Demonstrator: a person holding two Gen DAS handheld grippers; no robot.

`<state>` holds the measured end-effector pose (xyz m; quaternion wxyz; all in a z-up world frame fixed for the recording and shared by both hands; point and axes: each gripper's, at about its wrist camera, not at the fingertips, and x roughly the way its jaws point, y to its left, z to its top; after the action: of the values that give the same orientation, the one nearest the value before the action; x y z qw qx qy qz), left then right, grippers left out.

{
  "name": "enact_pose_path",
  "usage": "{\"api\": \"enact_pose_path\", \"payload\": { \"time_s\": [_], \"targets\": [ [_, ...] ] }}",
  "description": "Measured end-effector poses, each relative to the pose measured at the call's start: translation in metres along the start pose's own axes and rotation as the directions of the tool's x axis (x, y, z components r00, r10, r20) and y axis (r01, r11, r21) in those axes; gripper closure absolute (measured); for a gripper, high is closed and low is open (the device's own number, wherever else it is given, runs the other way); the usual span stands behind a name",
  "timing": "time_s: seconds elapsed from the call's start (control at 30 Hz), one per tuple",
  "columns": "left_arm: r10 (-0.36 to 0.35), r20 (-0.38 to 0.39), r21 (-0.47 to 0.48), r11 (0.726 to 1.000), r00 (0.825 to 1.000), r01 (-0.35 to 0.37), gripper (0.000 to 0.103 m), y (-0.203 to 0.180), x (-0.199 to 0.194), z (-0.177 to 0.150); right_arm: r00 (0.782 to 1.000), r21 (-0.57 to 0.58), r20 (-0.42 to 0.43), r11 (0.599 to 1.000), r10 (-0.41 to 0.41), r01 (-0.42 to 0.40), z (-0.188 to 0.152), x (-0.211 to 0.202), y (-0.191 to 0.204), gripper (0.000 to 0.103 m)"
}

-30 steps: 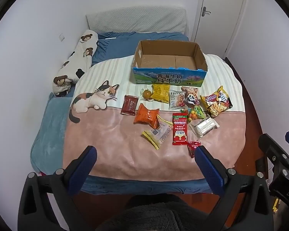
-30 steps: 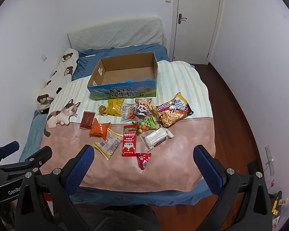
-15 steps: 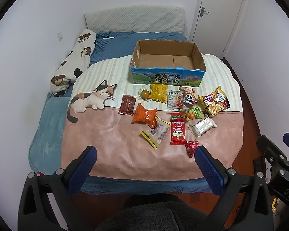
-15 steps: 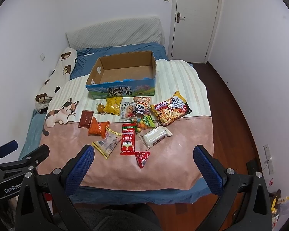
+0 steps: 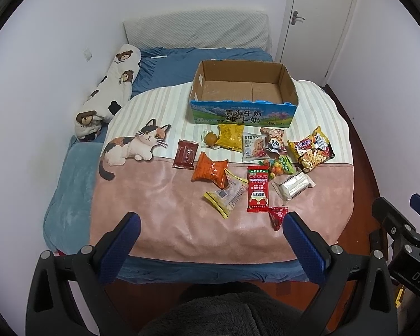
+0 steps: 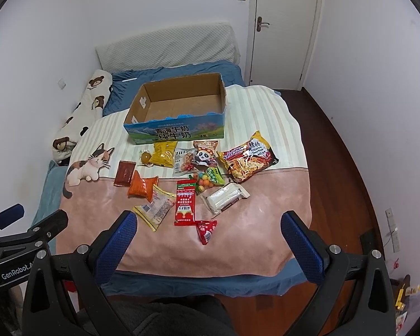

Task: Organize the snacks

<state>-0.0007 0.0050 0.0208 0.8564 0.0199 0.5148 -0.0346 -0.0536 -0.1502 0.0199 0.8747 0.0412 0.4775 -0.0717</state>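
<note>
Both the left gripper (image 5: 210,240) and right gripper (image 6: 208,240) hung off the foot of the bed (image 5: 70,184), fingers spread wide and holding nothing. The snacks (image 5: 254,165) lay scattered on the cat-print blanket (image 5: 159,196), just before the empty cardboard box (image 5: 243,112). A bear-print bolster (image 5: 112,84) lay along the left wall; nothing stood between grippers and snacks.

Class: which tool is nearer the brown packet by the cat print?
Left. The left tool hangs off the bed's foot, roughly in line with the brown packet; the right tool hangs further to its right.
</note>
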Motion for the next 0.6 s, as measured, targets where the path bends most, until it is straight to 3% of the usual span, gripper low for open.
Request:
{"api": "enact_pose_path", "payload": {
  "time_s": [0.6],
  "targets": [
    [-0.005,0.000,-0.001,1.000,1.000,0.005,0.000,-0.0006,-0.0014,-0.0009,1.000,0.001,-0.004,1.000,0.011,-0.011,0.0012,-0.0041,-0.0017,0.000]
  ]
}}
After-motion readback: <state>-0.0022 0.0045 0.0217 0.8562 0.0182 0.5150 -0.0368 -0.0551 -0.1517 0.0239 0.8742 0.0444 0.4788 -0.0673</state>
